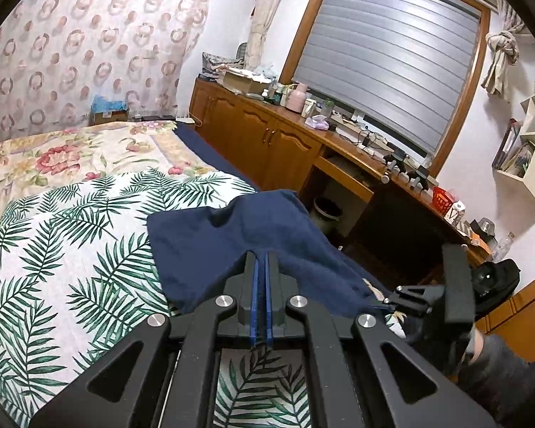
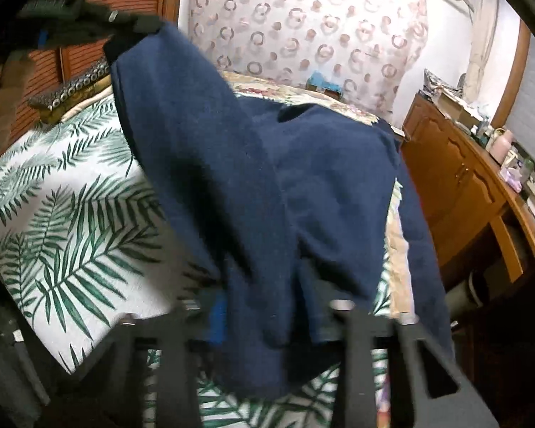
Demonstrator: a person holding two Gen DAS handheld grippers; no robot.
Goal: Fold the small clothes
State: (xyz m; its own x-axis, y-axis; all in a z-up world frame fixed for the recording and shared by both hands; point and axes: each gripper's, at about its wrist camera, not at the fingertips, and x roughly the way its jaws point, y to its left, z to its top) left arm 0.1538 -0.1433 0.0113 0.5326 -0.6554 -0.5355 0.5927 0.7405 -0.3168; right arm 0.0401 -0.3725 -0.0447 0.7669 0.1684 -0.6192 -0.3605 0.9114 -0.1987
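Observation:
A navy blue cloth hangs lifted over the palm-leaf bedspread. My left gripper is shut on its near edge, with the blue pads pressed together on the fabric. To the right, my right gripper pinches a stretched corner of the same cloth. In the right wrist view the navy cloth drapes over my right gripper and hides its fingertips. The left gripper holds the cloth's raised top-left corner above the bedspread.
A floral quilt covers the far part of the bed. A wooden cabinet and desk crowded with small items run along the right, with a bin under the desk. A person's hand and sleeve hold the right gripper.

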